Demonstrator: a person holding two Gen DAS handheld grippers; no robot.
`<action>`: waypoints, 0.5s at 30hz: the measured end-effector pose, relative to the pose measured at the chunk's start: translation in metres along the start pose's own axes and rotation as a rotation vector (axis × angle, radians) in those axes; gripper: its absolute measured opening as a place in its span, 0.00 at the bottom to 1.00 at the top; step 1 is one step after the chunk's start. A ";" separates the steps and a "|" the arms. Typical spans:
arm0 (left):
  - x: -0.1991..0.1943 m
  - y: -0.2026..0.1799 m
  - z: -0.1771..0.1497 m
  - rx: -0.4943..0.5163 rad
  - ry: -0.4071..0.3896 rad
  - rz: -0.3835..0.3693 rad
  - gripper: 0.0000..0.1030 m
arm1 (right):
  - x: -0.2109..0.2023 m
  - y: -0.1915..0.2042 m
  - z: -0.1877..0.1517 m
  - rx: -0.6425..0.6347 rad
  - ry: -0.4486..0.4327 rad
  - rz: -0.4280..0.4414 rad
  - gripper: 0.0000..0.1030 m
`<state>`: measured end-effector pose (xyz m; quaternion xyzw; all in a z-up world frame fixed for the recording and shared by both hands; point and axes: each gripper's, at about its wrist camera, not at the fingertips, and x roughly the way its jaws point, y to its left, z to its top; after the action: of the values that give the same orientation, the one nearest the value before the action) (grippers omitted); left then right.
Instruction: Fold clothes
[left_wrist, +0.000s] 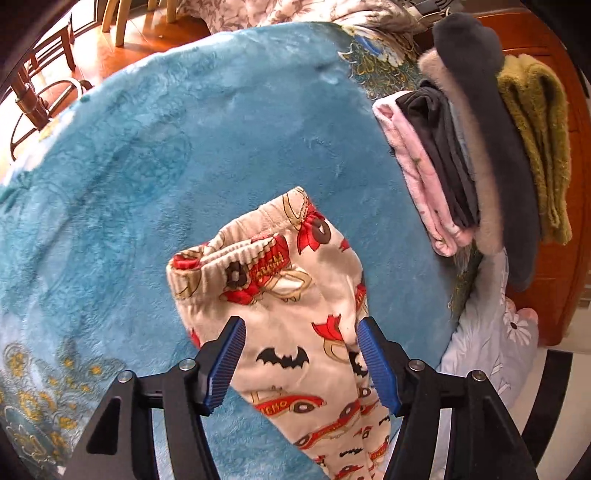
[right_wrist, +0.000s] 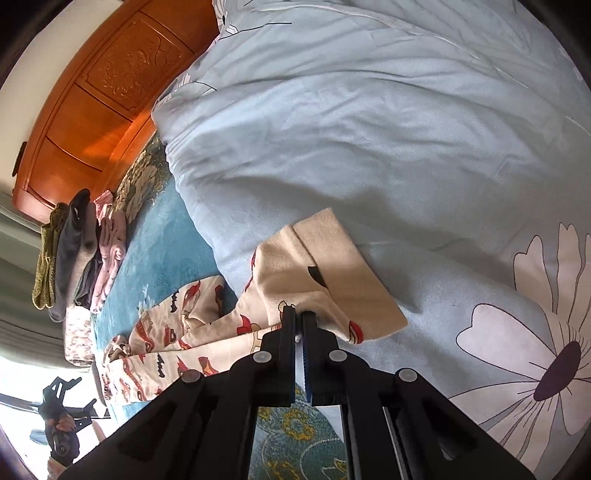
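**A:** Left side first. What did you log?

**B:** Left gripper had its jaws spread wide, holding nothing. The pants, cream with red cars and black bats, lay on the teal blanket, waistband away from me. I had the blue pads either side of the upper legs; whether they touched the cloth, I couldn't tell.

**A:** And to the right of that?

**B:** A stack of folded clothes stood at the blanket's edge: pink, dark grey, tan, charcoal, olive. The wooden headboard was behind it.

**A:** Right wrist?

**B:** From the left: headboard, the same stack, then the blanket with the pant legs running across it. Right gripper was pinched tight on a pant leg's end, near its plain cuff. That end rested on the pale blue duvet with the big flower print.
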<state>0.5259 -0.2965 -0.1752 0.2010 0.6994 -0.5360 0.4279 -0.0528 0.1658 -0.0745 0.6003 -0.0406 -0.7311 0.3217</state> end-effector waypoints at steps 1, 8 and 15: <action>0.010 0.002 0.006 -0.013 0.001 0.018 0.65 | 0.001 0.001 -0.001 -0.003 -0.006 -0.016 0.03; 0.048 -0.001 0.029 -0.086 0.060 0.086 0.65 | 0.000 0.021 0.002 -0.011 -0.031 -0.145 0.03; 0.053 -0.017 0.024 -0.035 0.053 0.181 0.48 | 0.009 0.039 0.003 0.022 -0.052 -0.215 0.03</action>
<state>0.4936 -0.3341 -0.2102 0.2702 0.6988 -0.4773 0.4592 -0.0394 0.1292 -0.0638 0.5857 0.0078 -0.7761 0.2336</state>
